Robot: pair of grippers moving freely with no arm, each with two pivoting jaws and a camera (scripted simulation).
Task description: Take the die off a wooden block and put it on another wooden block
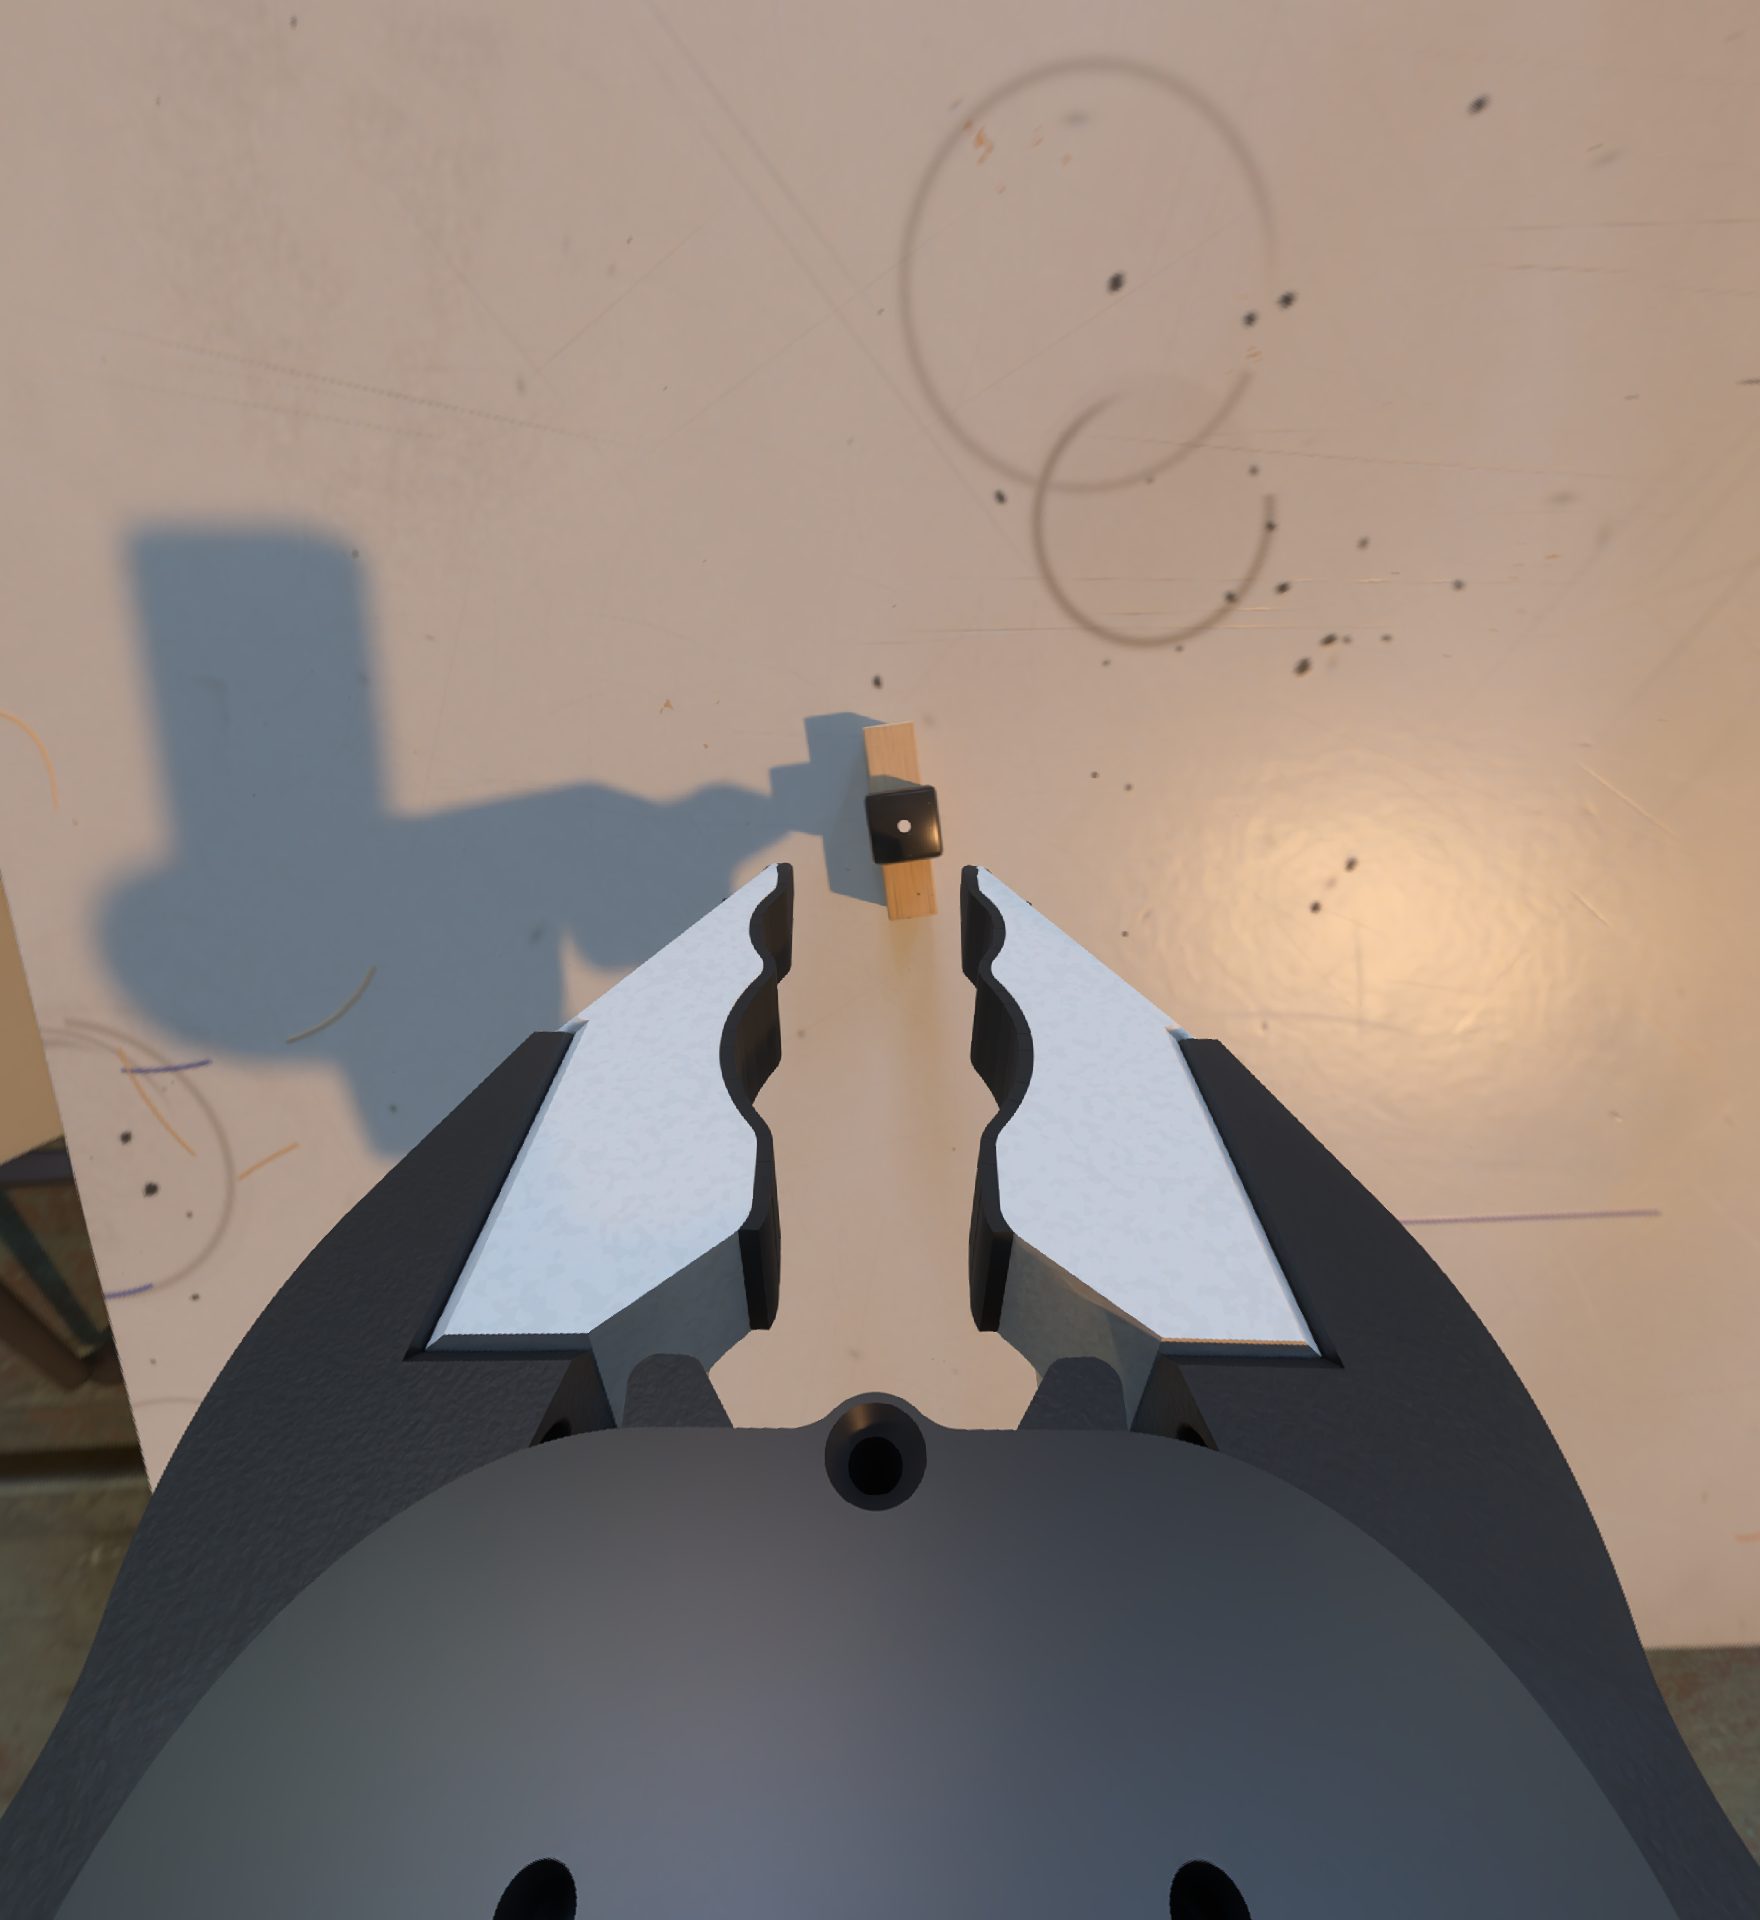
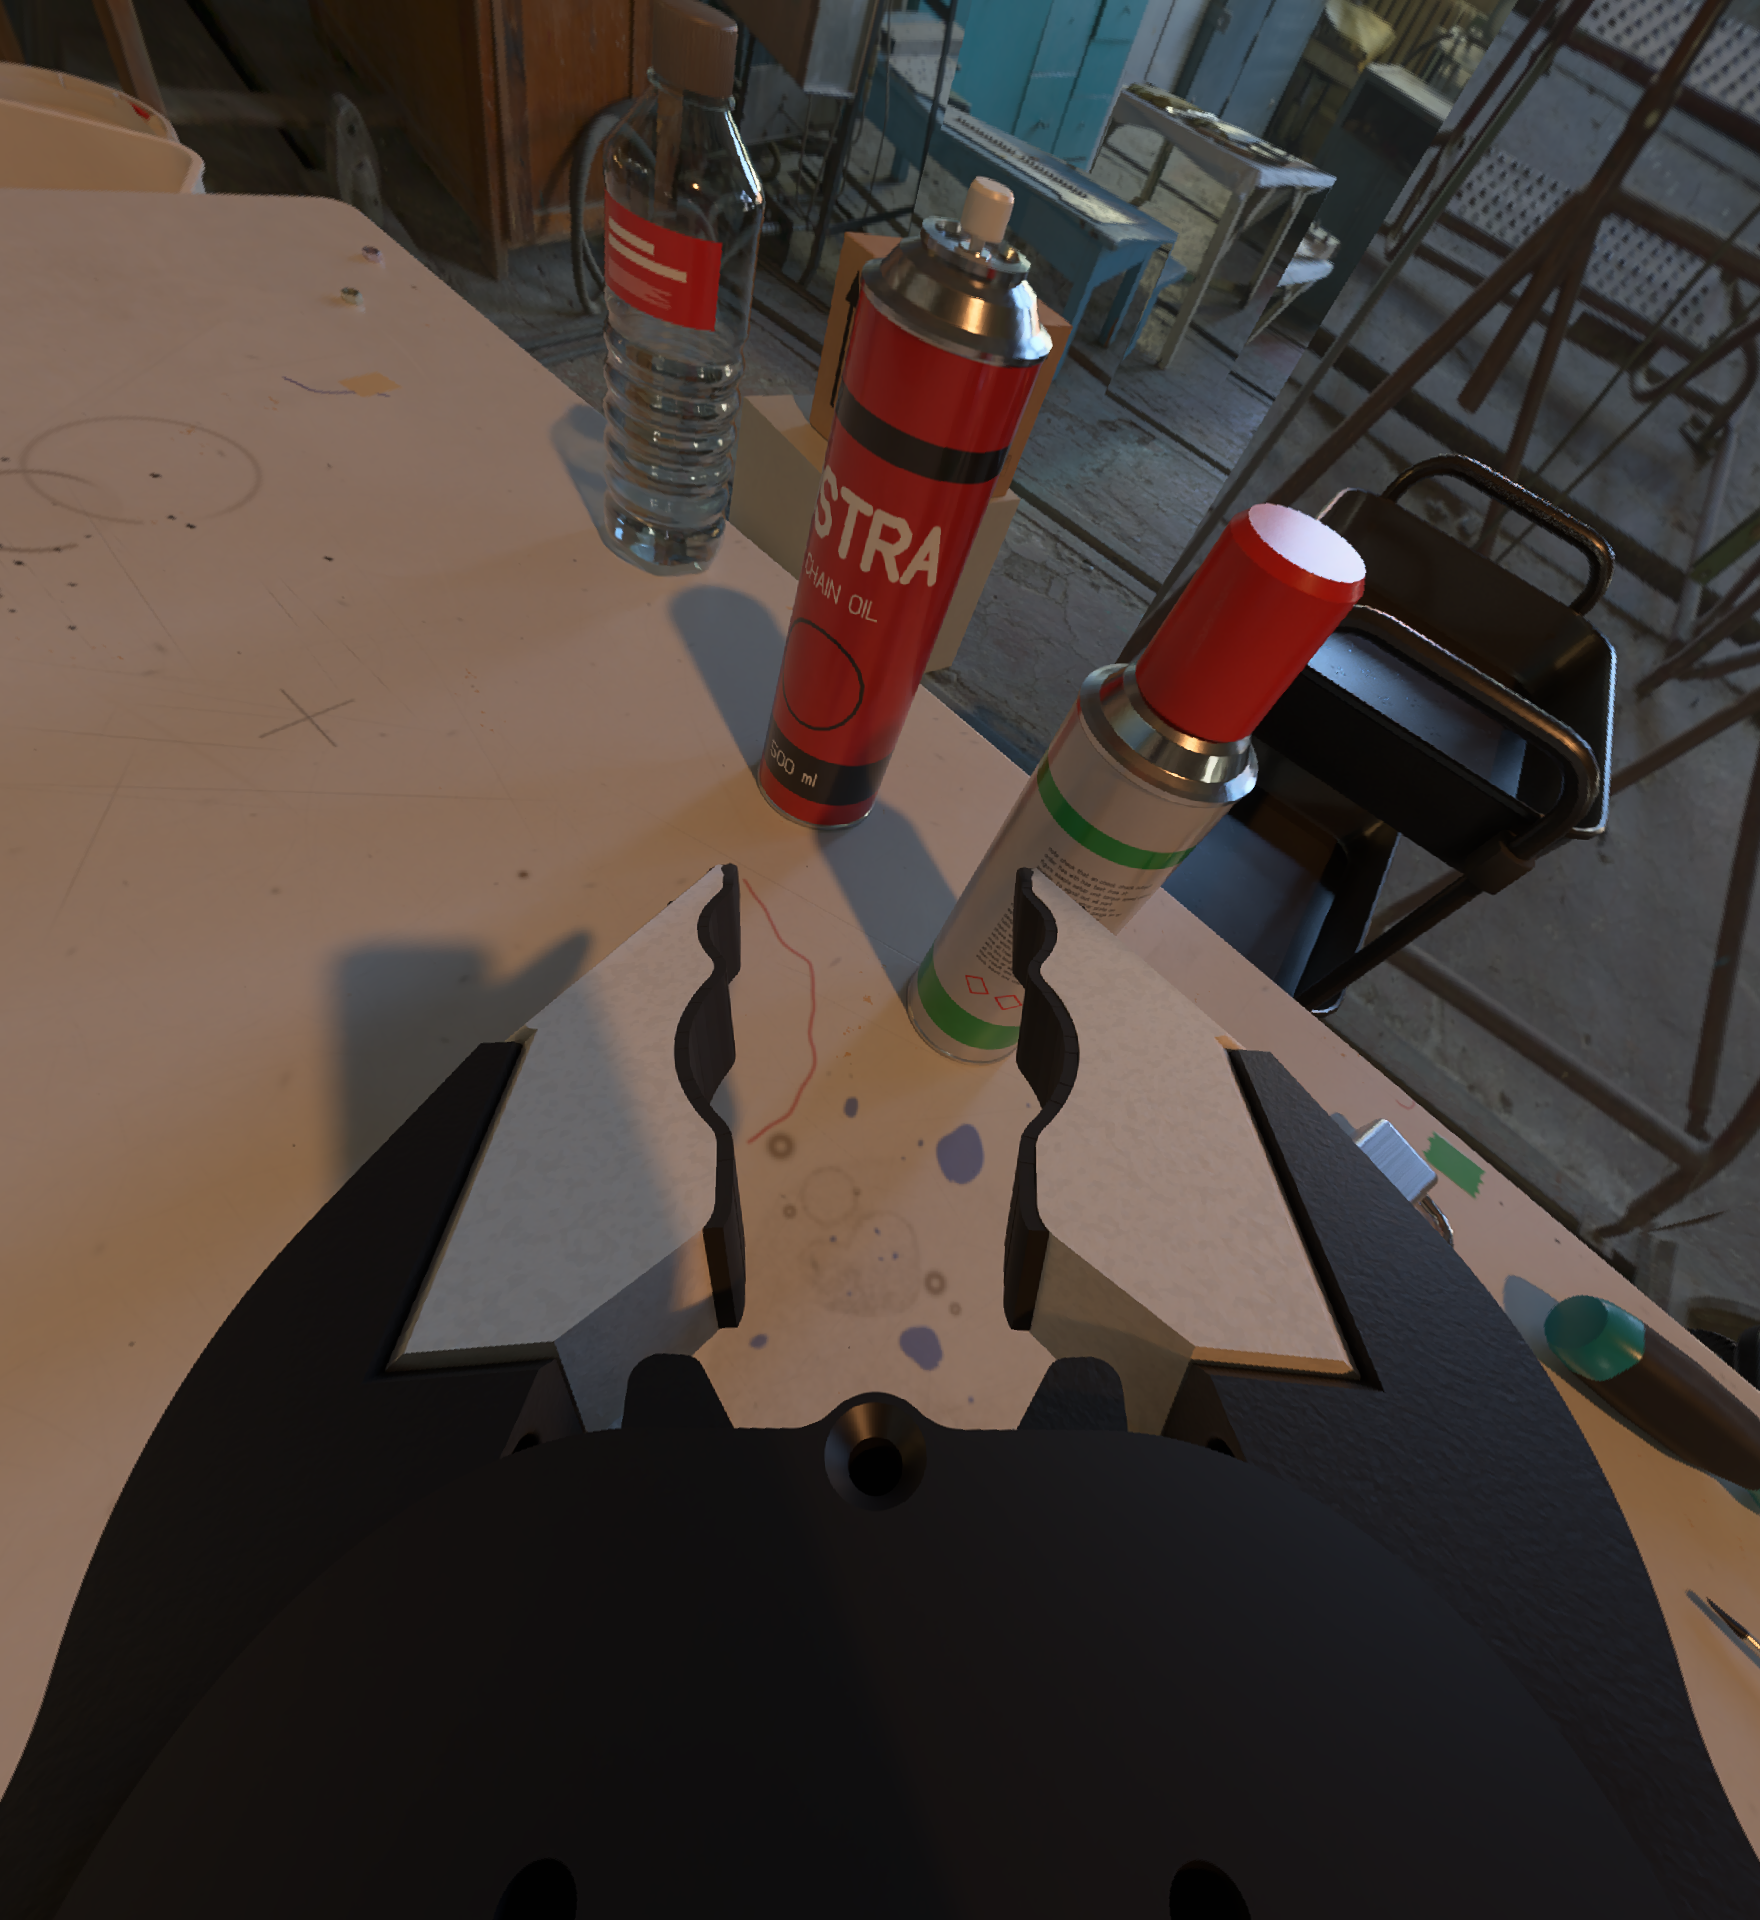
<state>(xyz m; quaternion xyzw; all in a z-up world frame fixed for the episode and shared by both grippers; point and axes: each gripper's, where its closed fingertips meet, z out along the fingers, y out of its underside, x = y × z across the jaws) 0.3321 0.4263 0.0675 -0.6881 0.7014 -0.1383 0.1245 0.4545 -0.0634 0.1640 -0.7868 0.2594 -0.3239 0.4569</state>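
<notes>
Pale, scuffed surface [image 1: 440, 312] carrying all objects. Left gripper [image 1: 877, 894], jaws parted wide and empty, poised above the target, the die showing just beyond the gap. Right gripper [image 2: 874, 894], jaws likewise wide and empty, facing a red spray can [image 2: 891, 540], a white spray can [image 2: 1115, 831] and a water bottle [image 2: 673, 343]. Wooden block [image 1: 900, 821], a narrow strip flat on the surface. Black die [image 1: 903, 824] resting on that block, ungrasped. Lift and transfer both remain; no second block is visible.
</notes>
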